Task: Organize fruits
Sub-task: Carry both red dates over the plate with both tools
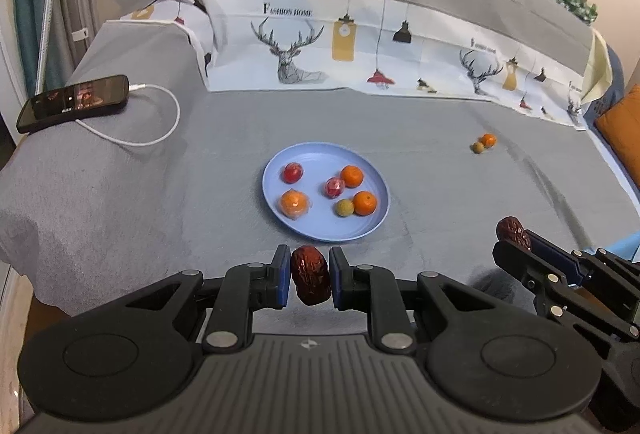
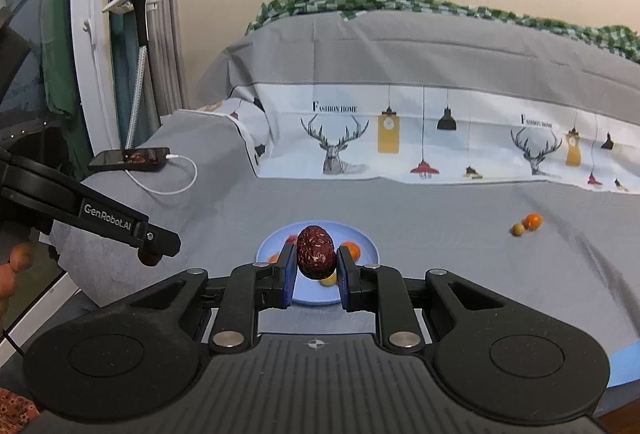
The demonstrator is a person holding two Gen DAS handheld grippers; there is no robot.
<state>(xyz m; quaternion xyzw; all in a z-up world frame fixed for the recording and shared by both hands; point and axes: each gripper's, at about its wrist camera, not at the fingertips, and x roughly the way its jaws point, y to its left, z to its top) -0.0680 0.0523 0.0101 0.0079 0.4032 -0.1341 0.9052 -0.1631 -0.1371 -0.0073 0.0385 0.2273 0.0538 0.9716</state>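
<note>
A blue plate (image 1: 280, 161) on the grey cloth holds several small fruits: oranges, red ones and a greenish one. My left gripper (image 1: 309, 280) is shut on a wrinkled dark-red date (image 1: 310, 278) just in front of the plate's near rim. My right gripper (image 2: 316, 260) is shut on a second date (image 2: 315, 252), held above the plate (image 2: 366, 240) from the near side. That right gripper (image 1: 516, 240) with its date (image 1: 510, 228) also shows at the right of the left wrist view. A small orange (image 1: 488, 139) and a greenish fruit (image 1: 477, 147) lie loose at the far right.
A phone (image 1: 76, 101) on a white charging cable (image 1: 160, 129) rests on the raised grey cushion at the left. A deer-print cloth (image 1: 360, 45) drapes the backrest behind. An orange cushion (image 1: 624, 129) sits at the right edge. A person's fingers (image 2: 18, 262) show at the left.
</note>
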